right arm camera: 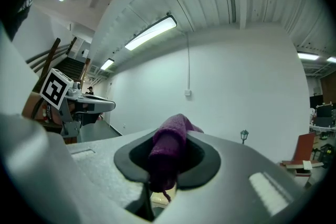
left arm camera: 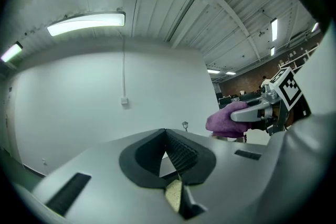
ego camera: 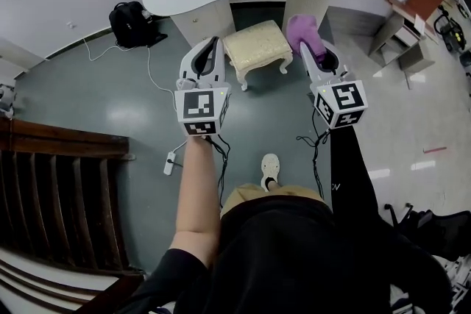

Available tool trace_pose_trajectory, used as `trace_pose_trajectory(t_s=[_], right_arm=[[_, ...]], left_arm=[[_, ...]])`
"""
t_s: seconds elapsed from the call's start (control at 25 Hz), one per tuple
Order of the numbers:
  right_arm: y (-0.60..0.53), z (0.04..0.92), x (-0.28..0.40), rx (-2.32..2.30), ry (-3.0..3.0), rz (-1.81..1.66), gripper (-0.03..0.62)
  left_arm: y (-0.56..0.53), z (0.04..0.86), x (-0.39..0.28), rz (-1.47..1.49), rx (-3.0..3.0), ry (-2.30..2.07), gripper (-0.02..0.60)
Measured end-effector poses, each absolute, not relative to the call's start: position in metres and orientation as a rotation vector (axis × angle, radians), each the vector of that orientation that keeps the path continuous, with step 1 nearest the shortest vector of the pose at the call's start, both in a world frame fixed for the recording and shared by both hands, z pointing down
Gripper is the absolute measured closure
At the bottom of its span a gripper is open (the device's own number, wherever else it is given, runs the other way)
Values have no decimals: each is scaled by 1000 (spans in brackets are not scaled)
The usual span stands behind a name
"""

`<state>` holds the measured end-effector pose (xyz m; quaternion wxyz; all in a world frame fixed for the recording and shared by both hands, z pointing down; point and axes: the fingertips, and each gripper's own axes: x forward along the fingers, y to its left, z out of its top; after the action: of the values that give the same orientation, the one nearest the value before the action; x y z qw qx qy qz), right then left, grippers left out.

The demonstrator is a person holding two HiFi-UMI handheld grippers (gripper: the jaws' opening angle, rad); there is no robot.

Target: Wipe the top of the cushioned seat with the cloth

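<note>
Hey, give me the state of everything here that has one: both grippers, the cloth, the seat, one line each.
Left gripper: jaws together, empty, held in the air.
Right gripper: shut on the cloth.
Cloth: bunched, clamped, in the air.
Cushioned seat: upright on the floor, top bare.
Backpack: slumped on the floor.

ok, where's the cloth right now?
The purple cloth is clamped in the right tool. In the head view it sits right of centre, just beside the right edge of the cushioned seat.
</note>
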<state>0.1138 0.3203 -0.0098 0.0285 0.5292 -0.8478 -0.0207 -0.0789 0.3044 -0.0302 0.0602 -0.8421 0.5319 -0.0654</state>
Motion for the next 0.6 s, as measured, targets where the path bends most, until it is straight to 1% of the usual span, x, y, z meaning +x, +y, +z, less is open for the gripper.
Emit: trace_pose_trajectory(t_s=[0.28, 0.6], right_arm=[[278, -3, 116, 1590, -2649, -39, 530], [217, 20, 94, 1555, -2640, 14, 530]], left_arm=[[265, -28, -72, -208, -2535, 1628, 574], [205, -7, -87, -234, -2555, 1635, 574]])
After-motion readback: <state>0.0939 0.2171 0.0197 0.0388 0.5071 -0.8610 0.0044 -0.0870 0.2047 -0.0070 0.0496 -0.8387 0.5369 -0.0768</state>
